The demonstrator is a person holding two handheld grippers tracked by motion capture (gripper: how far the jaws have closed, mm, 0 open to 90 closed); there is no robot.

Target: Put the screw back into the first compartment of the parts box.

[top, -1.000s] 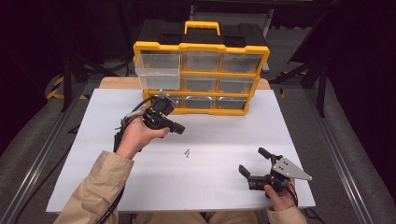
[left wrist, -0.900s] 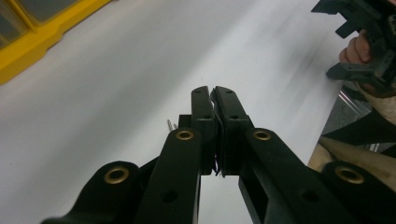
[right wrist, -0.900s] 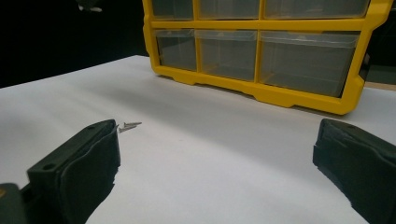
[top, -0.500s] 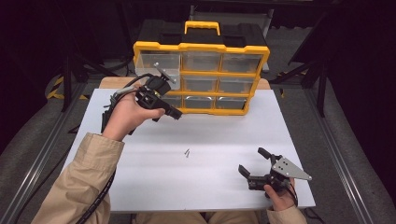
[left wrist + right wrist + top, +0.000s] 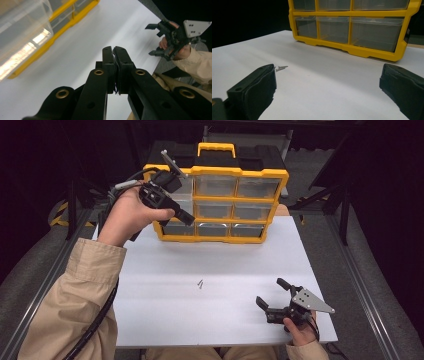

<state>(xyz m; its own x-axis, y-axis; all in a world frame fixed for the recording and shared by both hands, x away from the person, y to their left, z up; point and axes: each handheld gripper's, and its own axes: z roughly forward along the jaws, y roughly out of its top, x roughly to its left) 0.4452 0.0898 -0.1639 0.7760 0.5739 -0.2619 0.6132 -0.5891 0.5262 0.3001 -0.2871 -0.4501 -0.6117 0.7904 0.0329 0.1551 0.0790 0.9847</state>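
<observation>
Brightly lit white tabletop (image 5: 215,265) against dark surroundings; glare on the clear drawer (image 5: 22,37), motion-blurred in the left gripper view; near fingers (image 5: 254,87) soft.

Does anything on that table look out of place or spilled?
Yes: two small screws lie loose on the bare white table, apart from the yellow drawer organizer that stands at the far edge. The organizer's top-left drawer also looks pulled partway out, beside the raised left gripper.
</observation>
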